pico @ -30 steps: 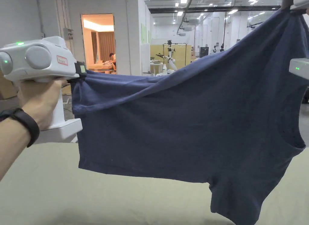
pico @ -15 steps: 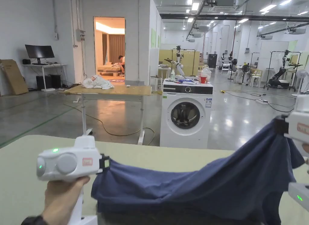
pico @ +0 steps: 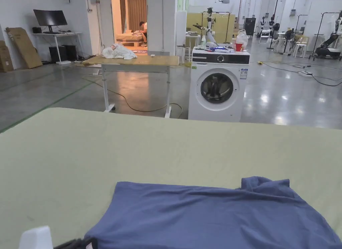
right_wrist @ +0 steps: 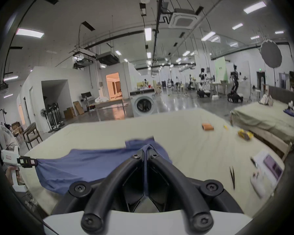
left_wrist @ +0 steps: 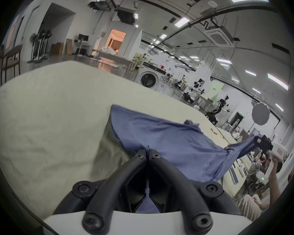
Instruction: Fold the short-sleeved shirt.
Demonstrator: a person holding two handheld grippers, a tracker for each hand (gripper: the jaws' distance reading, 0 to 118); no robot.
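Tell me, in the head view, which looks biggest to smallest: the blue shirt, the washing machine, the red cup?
1. Blue shirt, though it's nearest the camera, so it may only look bigger.
2. Washing machine.
3. Red cup.

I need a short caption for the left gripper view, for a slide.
Left gripper shut on the blue shirt, spread over the pale green table; the right gripper holds its far corner.

A soft, matt blue cloth shirt (pico: 213, 216) lies on a table (pico: 100, 152) covered in matt, pale green fabric. The left hand-held gripper (left_wrist: 147, 151) has matt black plastic jaws. Beyond, a glossy white washing machine (pico: 218, 87) stands on a polished, reflective floor (pico: 294, 102).
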